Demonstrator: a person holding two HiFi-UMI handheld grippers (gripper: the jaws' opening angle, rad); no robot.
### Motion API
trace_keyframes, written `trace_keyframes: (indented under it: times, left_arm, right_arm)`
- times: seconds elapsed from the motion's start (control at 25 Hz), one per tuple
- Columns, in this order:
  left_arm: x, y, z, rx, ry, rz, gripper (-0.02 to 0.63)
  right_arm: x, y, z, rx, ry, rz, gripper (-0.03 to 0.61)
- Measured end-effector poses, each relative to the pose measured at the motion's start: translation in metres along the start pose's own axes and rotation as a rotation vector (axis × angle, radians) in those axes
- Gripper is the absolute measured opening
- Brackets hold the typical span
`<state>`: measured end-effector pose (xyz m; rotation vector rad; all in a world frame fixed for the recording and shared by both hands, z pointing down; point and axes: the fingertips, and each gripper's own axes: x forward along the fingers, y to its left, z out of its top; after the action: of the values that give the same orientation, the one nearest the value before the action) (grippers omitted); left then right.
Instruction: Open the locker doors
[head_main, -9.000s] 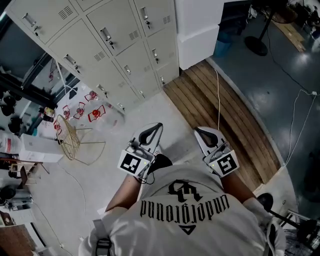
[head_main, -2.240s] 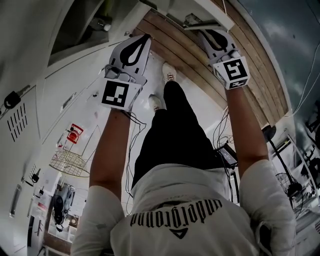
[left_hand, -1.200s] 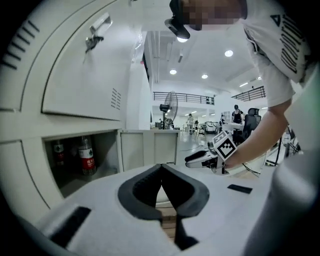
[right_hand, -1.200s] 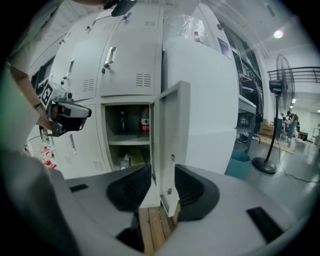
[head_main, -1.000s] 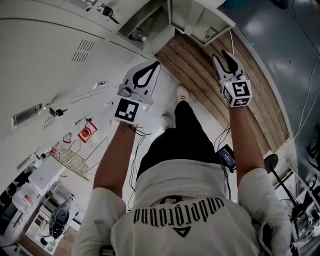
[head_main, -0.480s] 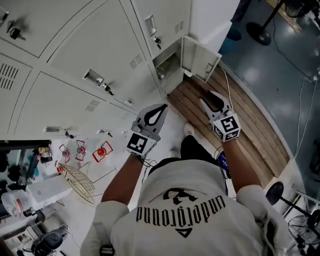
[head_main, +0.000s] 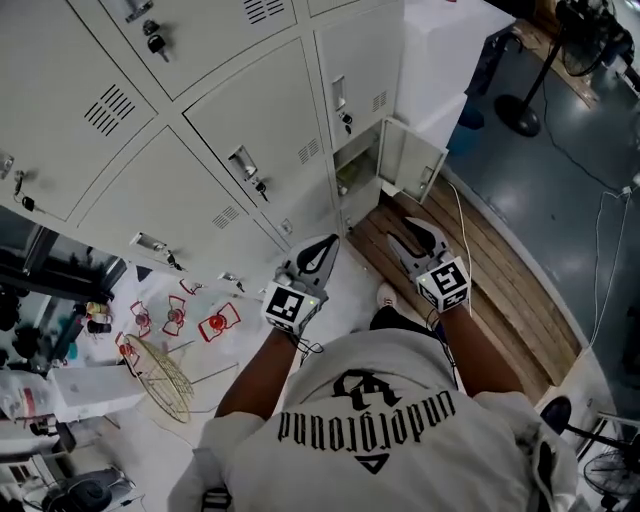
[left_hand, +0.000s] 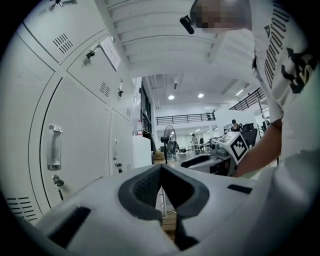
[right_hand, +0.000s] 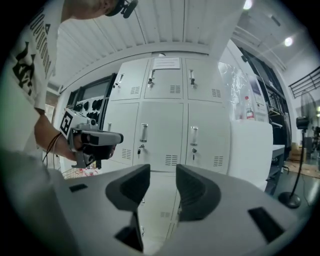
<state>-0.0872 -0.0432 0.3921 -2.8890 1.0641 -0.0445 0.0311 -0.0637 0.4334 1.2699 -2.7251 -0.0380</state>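
Head view looks down a bank of pale metal lockers (head_main: 200, 150) that fills the upper left. Every door in sight is closed except one. At the bank's bottom right corner a small door (head_main: 412, 165) stands swung out over the edge of the wooden platform (head_main: 480, 290), baring its compartment (head_main: 352, 180). The task therefore seems barely begun, with many doors left.

The person stands on the floor before the bank with both arms out and level. The left tool (head_main: 325, 243) and right tool (head_main: 408, 232) hang in the air, well apart from any door and touching nothing. This reads as a carry between doors rather than a pull.

Right gripper view shows the right tool (right_hand: 162, 172) with its jaws moderately apart and nothing between them, facing a closed door's handle (right_hand: 144, 132). The gap looks fit to slip over such a handle. Left gripper view shows the left tool (left_hand: 161, 167) with its pad tips pressed together and empty. A vertical handle (left_hand: 54, 147) stands off to its side on the nearest door.

A wire basket (head_main: 160, 365) lies on the floor near the bank's lower left end.

The top rows are cut off at the head view's upper edge, so the full count of doors cannot be told. The open compartment is shaded, and what sits inside cannot be made out. Small keys seem to hang below the handles, but whether any lock is turned cannot be seen. The person's torso hides the floor underfoot.
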Motion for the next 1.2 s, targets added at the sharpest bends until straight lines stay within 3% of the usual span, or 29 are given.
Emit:
trace_keyframes:
  times: [0.44, 0.76, 1.0, 1.2]
  left_arm:
    - [0.027, 0.033, 0.019, 0.022, 0.0, 0.074, 0.008]
    - [0.088, 0.088, 0.013, 0.105, 0.015, 0.161, 0.008]
    - [0.134, 0.111, 0.027, 0.028, 0.02, 0.264, 0.008]
    - [0.148, 0.131, 0.021, 0.064, 0.027, 0.321, 0.008]
  right_arm:
    - [0.045, -0.023, 0.04, -0.011, -0.073, 0.099, 0.169]
    - [0.098, -0.086, 0.054, -0.028, -0.105, 0.205, 0.169]
    - [0.128, -0.126, 0.066, -0.033, -0.131, 0.298, 0.169]
    - [0.151, -0.138, 0.069, -0.032, -0.145, 0.364, 0.169]
